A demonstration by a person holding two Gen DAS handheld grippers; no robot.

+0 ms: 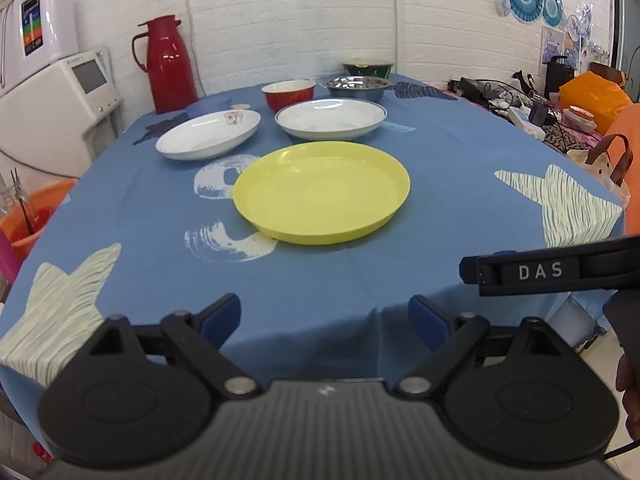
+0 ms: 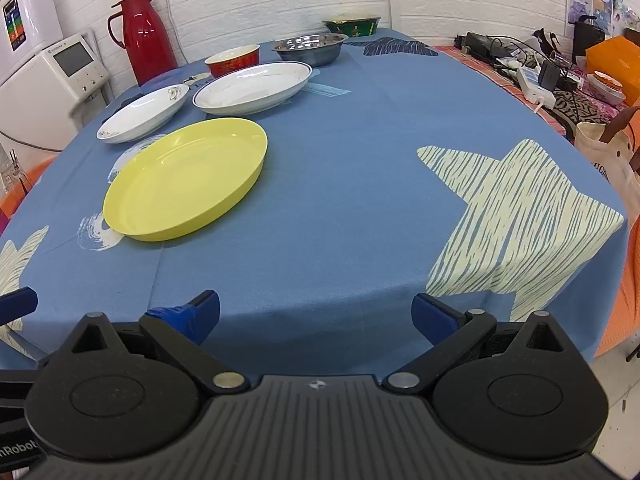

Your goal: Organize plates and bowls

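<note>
A yellow plate lies in the middle of the blue tablecloth. Behind it sit two white plates, one with a flower print and one blue-rimmed. Further back stand a red bowl, a steel bowl and a green bowl. My left gripper hangs open over the table's near edge, nothing between its fingers. My right gripper is likewise open and holds nothing, right of the yellow plate.
A red thermos jug stands at the back left, with a small blue lid beside it. White appliances stand off the table to the left. A cluttered side table and a tote bag lie right.
</note>
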